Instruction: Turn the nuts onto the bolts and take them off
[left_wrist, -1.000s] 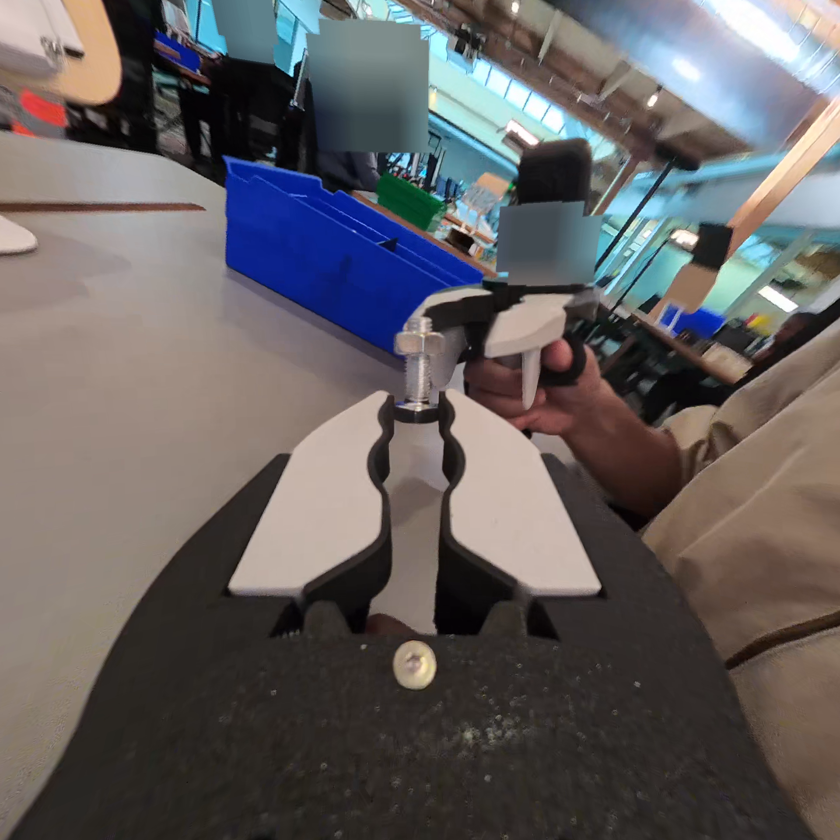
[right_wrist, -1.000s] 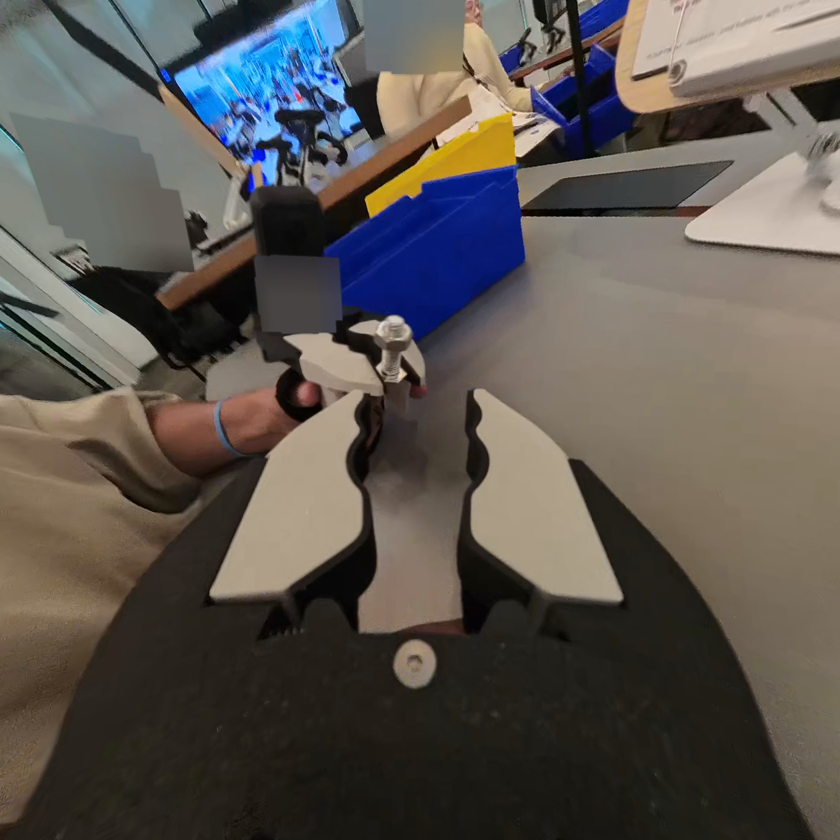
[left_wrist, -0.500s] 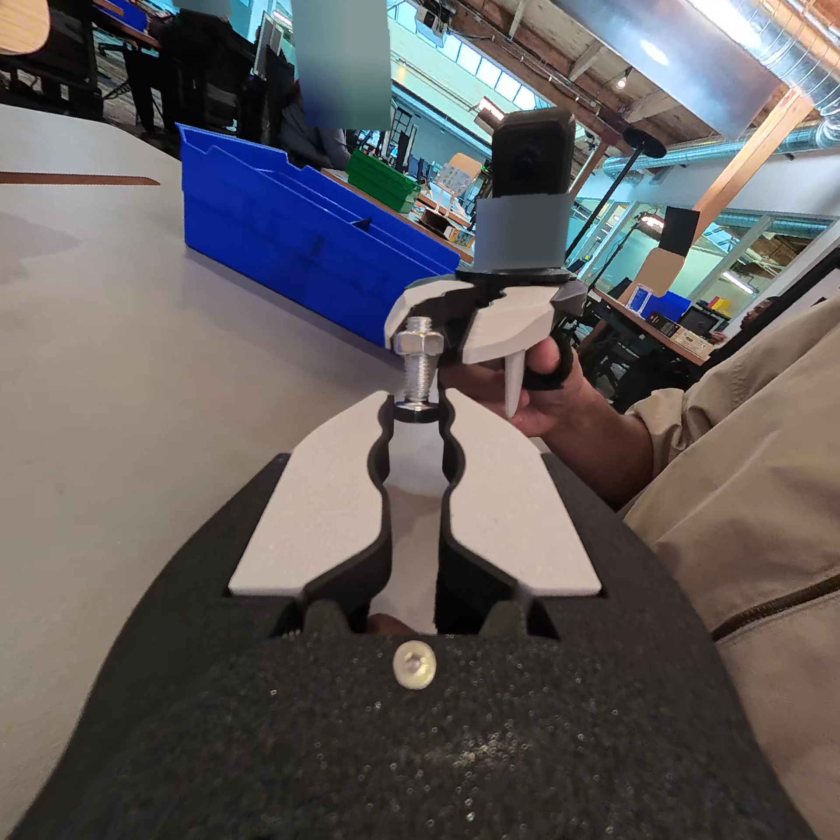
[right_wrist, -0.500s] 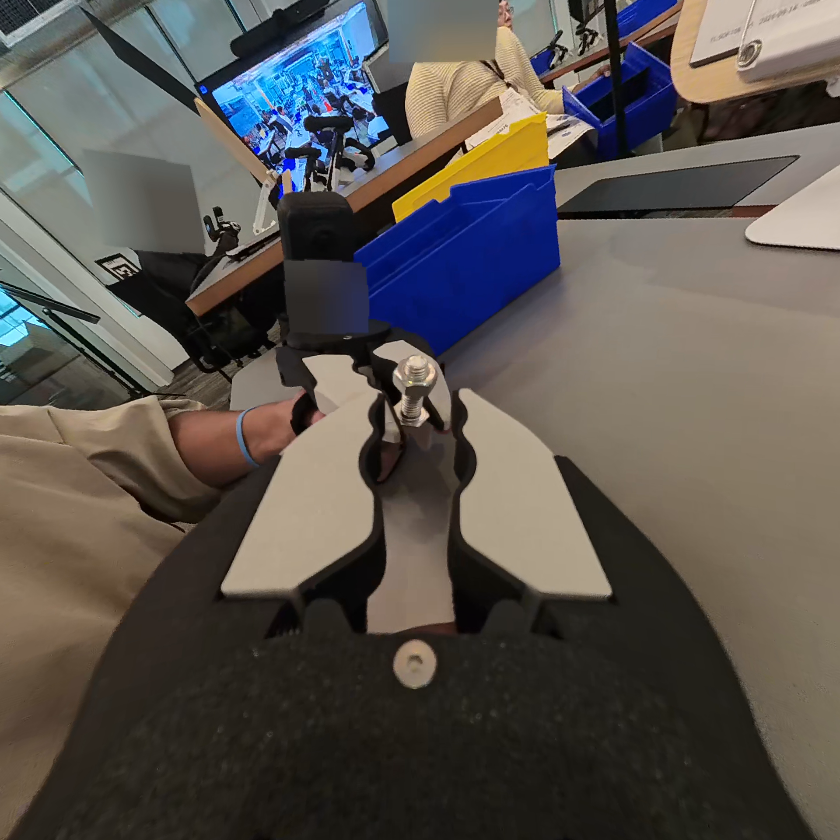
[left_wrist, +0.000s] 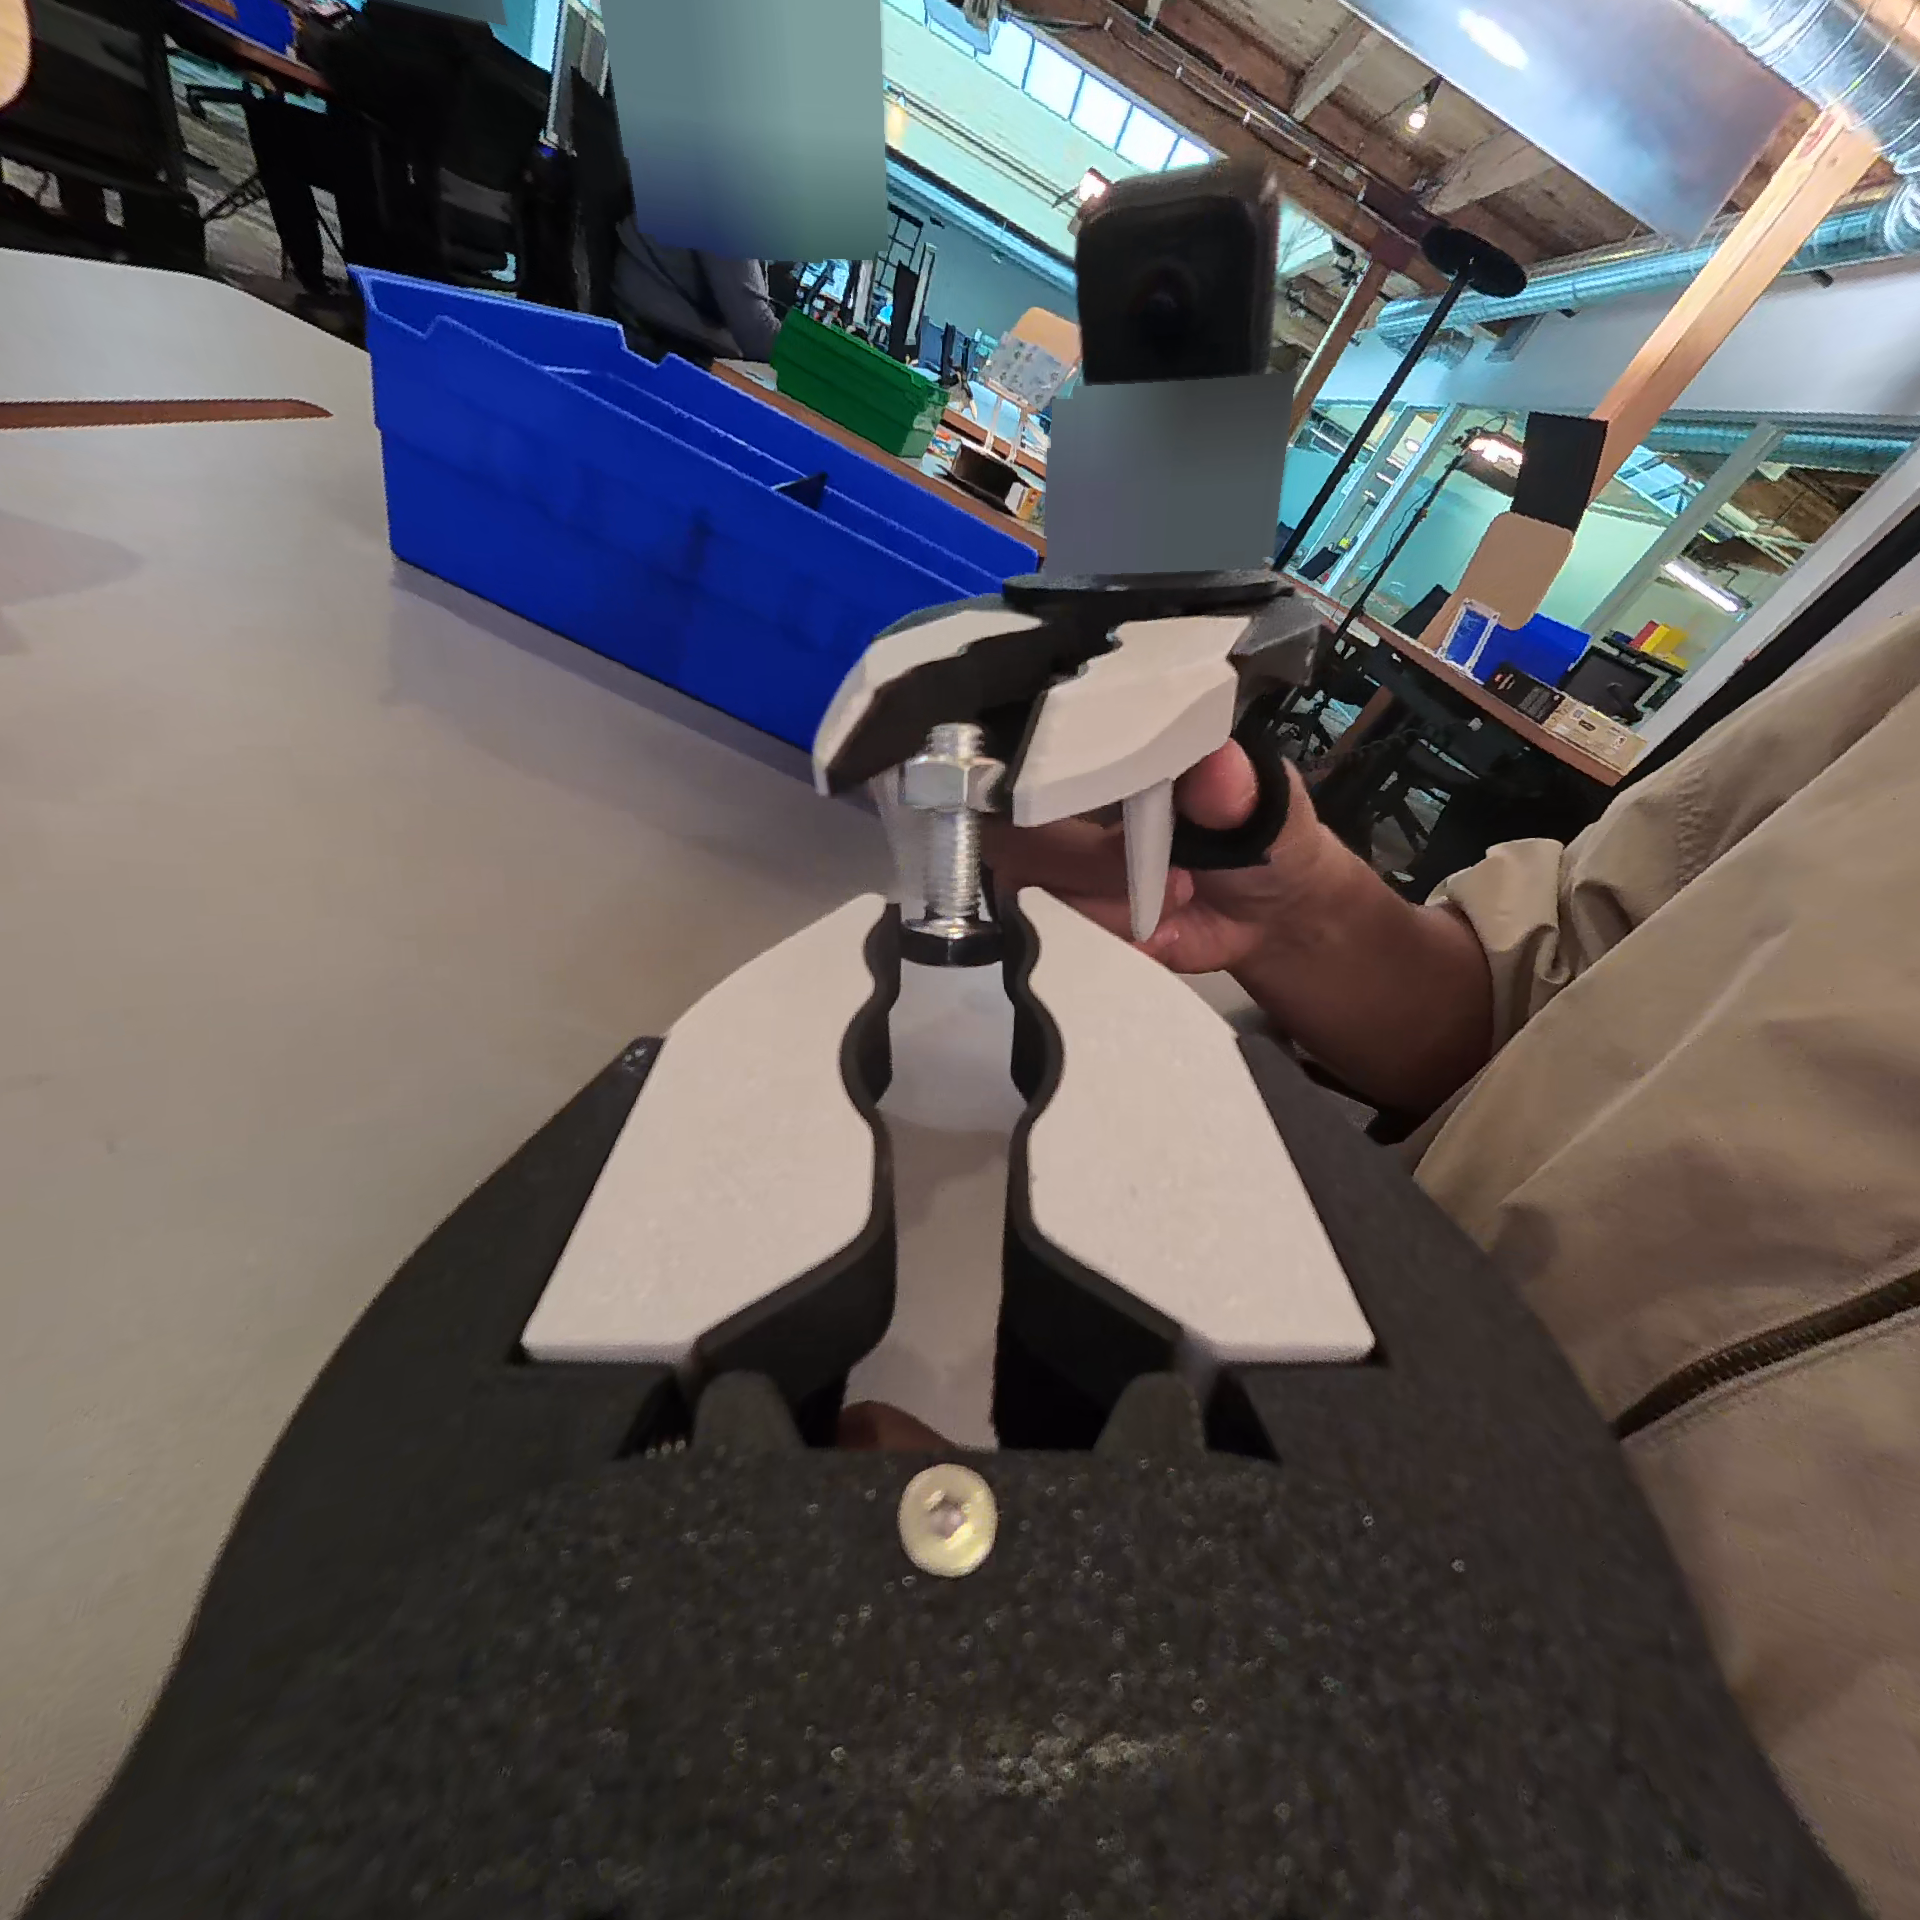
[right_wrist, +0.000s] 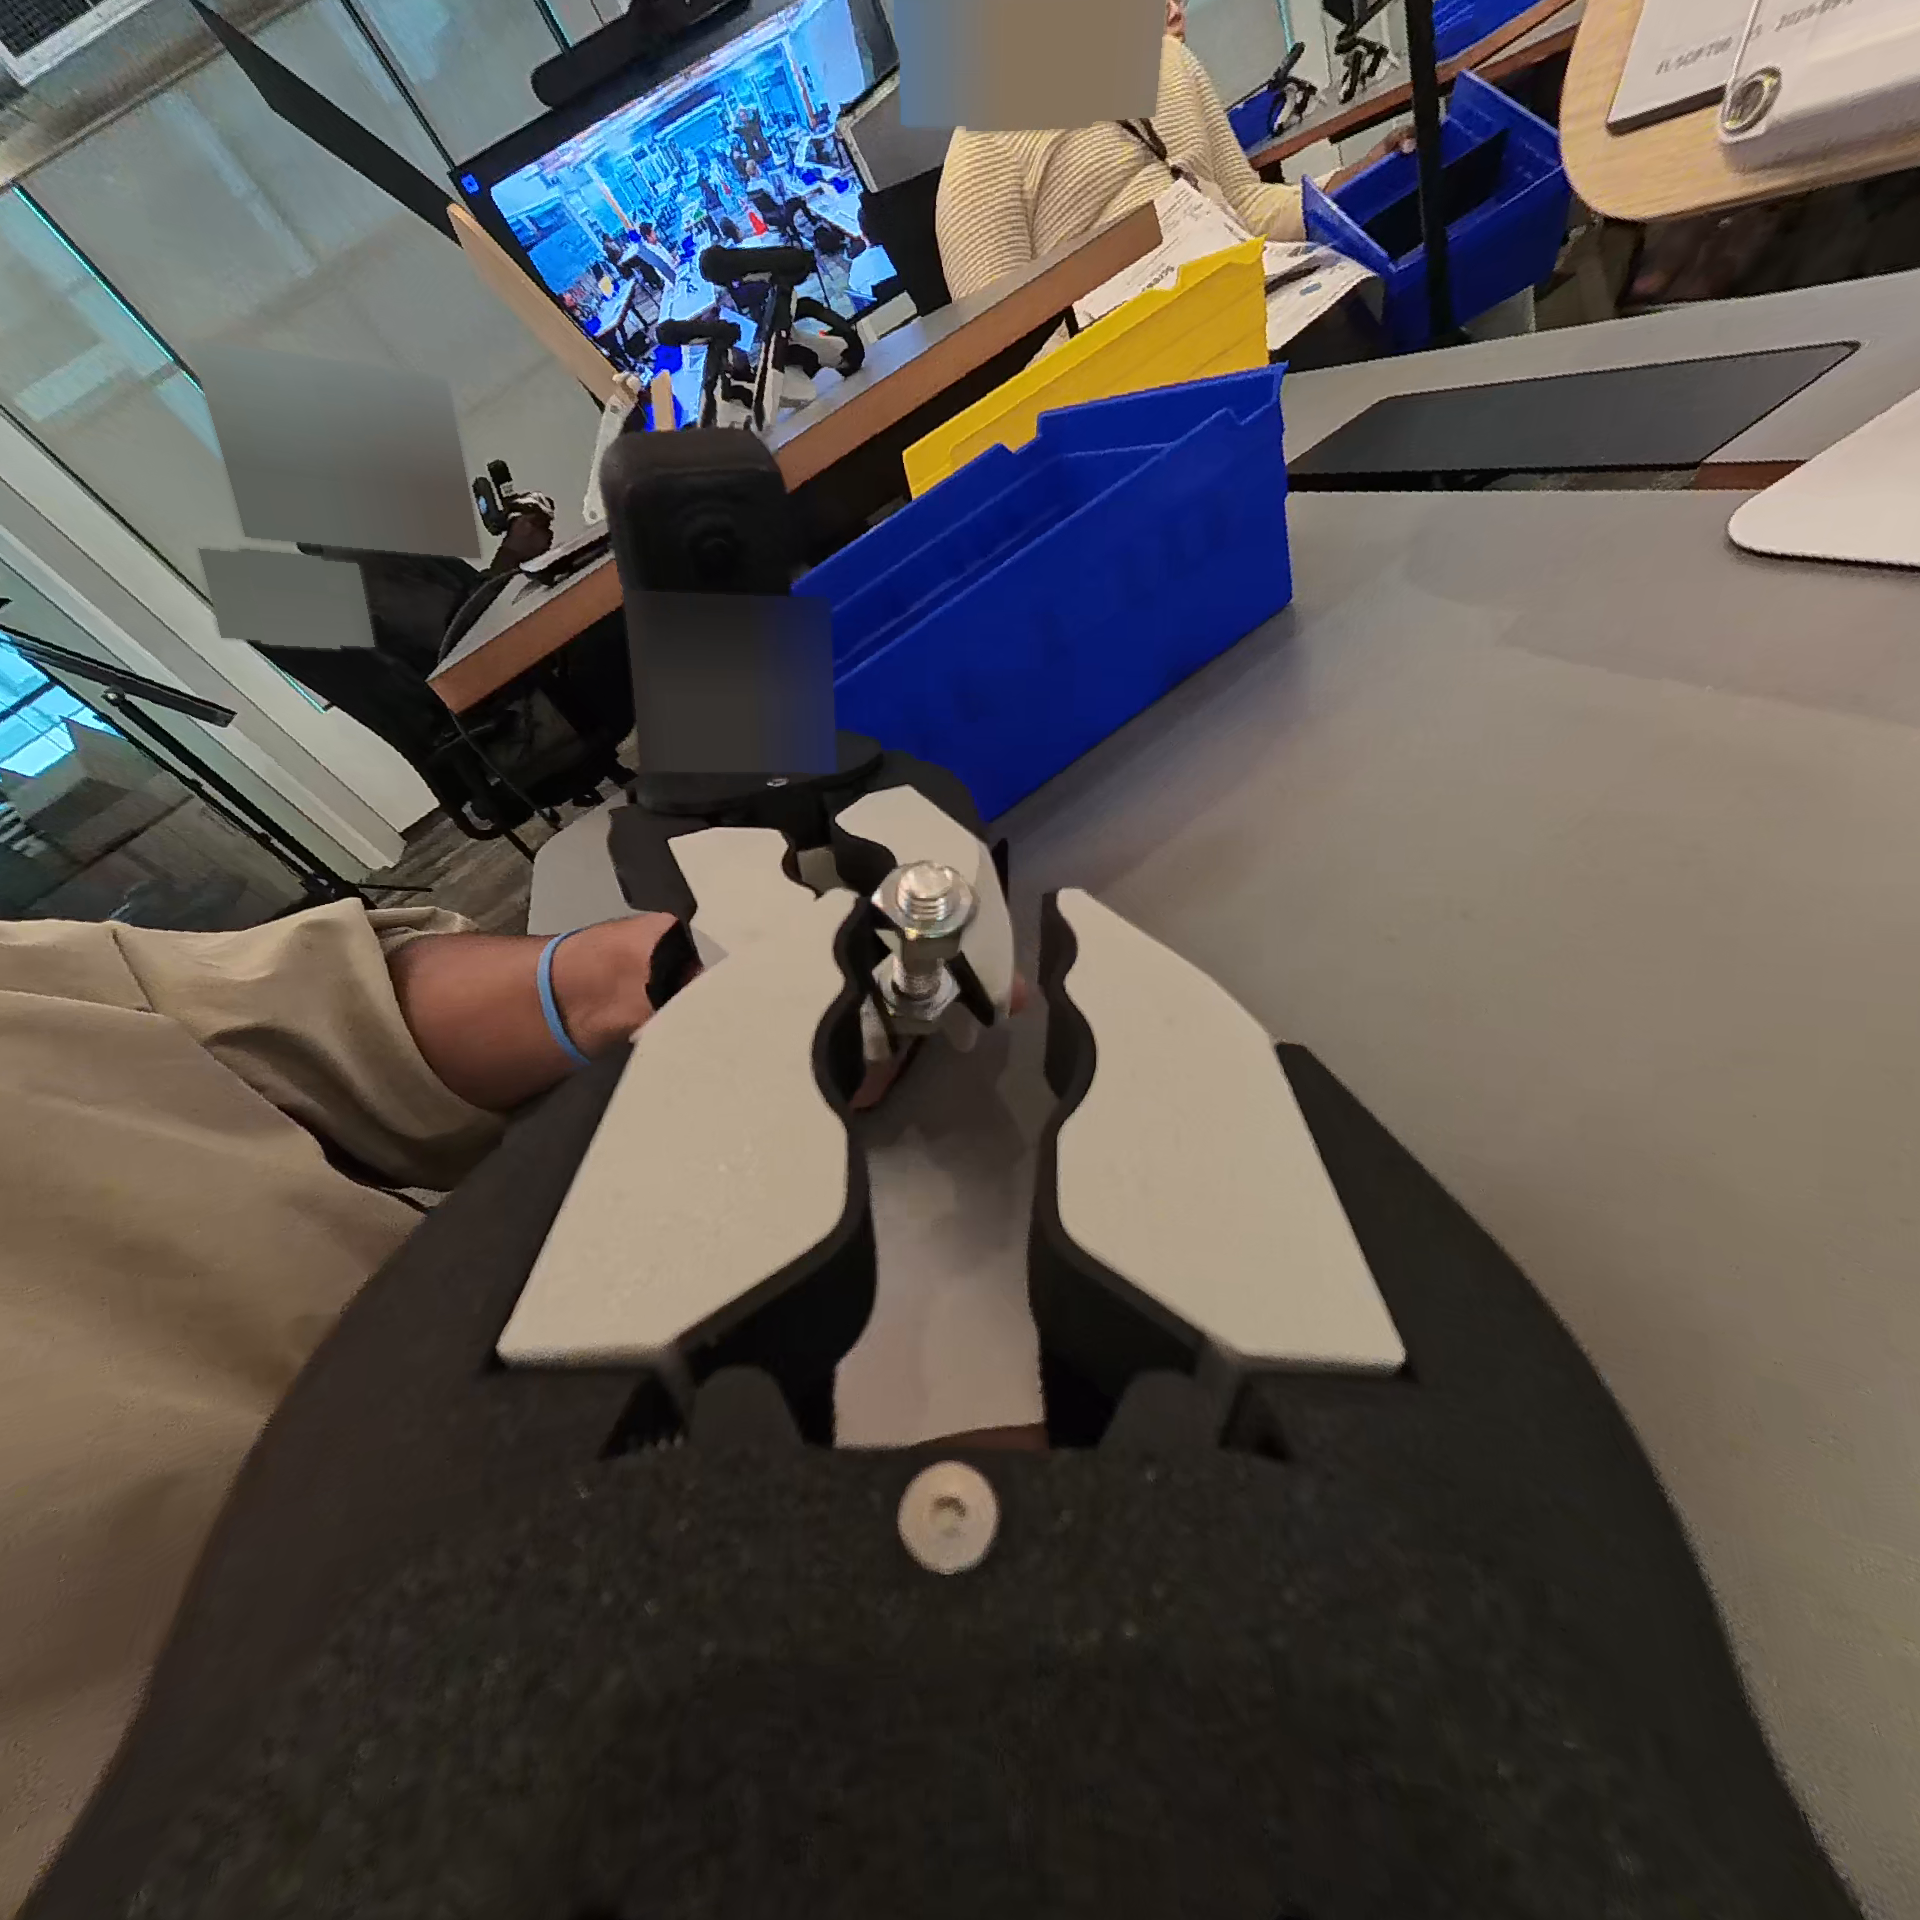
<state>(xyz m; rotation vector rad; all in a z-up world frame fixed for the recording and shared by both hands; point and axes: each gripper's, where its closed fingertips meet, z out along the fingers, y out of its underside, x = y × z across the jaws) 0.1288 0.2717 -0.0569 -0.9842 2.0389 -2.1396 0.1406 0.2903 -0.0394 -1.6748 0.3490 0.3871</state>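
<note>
grey table (left_wrist: 260, 935) | left tongs (left_wrist: 948, 940) clamp bolt (left_wrist: 951, 868) head | right tongs (right_wrist: 940, 914) parted around nut (right_wrist: 925, 914)

Your left gripper (left_wrist: 948, 940) is clamped on the head of an upright bolt (left_wrist: 951, 868). A hex nut (left_wrist: 948, 781) sits near the bolt's top, and your right gripper (left_wrist: 925, 764) reaches in from the right with its fingers on either side of that nut. Behind, a blue bin (left_wrist: 665, 520) stands by the far edge of the grey table (left_wrist: 260, 883).
</note>
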